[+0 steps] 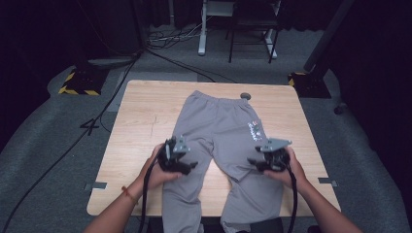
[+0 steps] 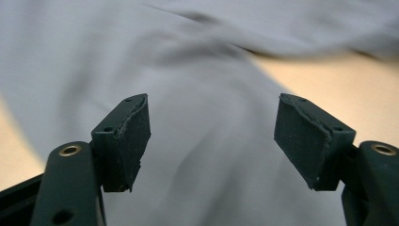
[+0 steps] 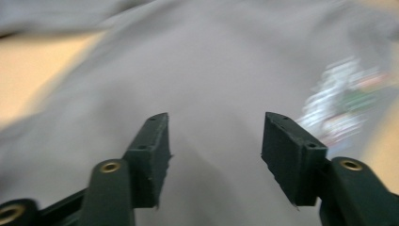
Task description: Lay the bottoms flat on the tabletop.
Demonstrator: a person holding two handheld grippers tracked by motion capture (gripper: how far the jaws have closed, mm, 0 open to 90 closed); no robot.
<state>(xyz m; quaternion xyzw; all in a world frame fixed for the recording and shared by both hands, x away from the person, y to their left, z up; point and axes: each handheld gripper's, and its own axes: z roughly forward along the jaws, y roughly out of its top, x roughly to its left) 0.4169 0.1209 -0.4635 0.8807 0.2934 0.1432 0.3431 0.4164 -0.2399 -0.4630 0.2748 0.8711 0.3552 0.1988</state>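
Your left gripper (image 1: 187, 167) and right gripper (image 1: 256, 162) both hover with jaws apart, empty, over the trousers (image 1: 221, 131) lying flat on the table (image 1: 141, 121). Pinch too shallow and you could lift one layer only, bunching the legs.
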